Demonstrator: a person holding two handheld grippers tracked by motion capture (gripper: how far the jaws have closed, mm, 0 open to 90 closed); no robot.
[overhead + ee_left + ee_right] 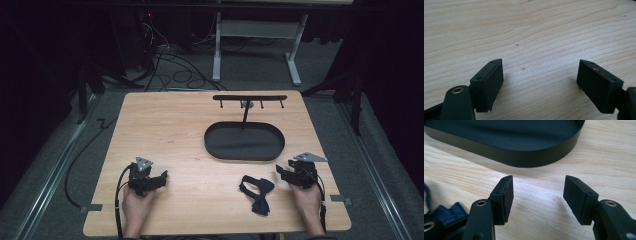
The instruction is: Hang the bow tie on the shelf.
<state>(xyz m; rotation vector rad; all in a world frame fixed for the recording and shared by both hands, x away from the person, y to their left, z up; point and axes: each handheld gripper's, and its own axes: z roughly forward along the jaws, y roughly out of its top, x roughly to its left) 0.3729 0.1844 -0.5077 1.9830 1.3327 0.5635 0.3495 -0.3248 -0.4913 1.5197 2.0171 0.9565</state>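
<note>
A dark blue bow tie (257, 192) with its strap lies on the wooden table (175, 130) near the front, just left of my right gripper (283, 170). That gripper (537, 192) is open, nothing between its jaws, and a corner of the bow tie (450, 211) peeks in at its lower left. A black oval tray (244, 141) with an upright hook rack (249, 99) stands behind it; the tray's wall (524, 157) lies close ahead of the right jaws. My left gripper (162, 177) rests at the front left, open over bare wood (540, 72).
Beyond the table's far edge, cables (175, 70) lie on the grey floor beside a white table frame (260, 45). Small metal brackets (92, 207) sit at the table's front corners.
</note>
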